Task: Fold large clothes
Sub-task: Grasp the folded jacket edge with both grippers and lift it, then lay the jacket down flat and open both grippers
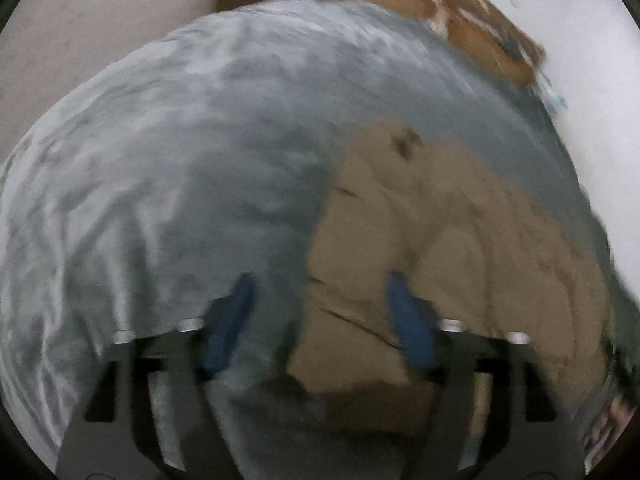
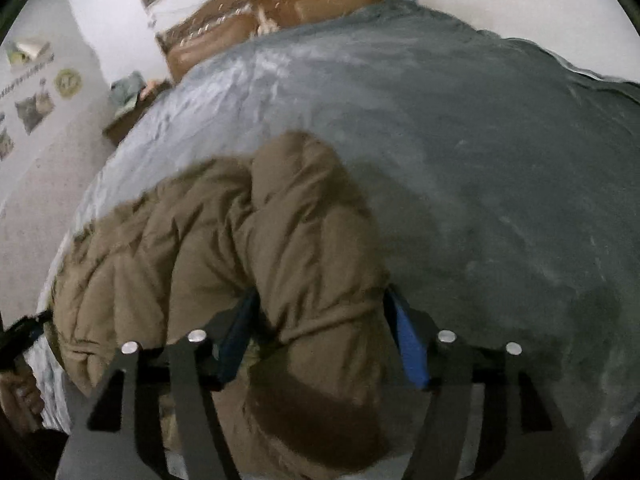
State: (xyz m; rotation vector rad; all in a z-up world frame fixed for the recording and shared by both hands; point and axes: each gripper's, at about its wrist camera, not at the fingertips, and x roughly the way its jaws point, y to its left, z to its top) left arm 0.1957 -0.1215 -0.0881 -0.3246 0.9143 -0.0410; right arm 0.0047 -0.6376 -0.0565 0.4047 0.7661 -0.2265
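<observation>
1. We see the brown padded jacket bunched at lower left of the right view, on the grey bedspread.
2. Our right gripper stands apart, straddling a puffy fold without pinching it; closing now could grab several layers.
3. Our left gripper is also apart, empty over the jacket's edge; it might catch bedspread instead.

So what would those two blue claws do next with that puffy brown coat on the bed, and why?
Probably bring both down to pinch the brown coat again. Left gripper and right gripper are open and hold nothing, and the coat lies bunched on the grey bedcover.
</observation>
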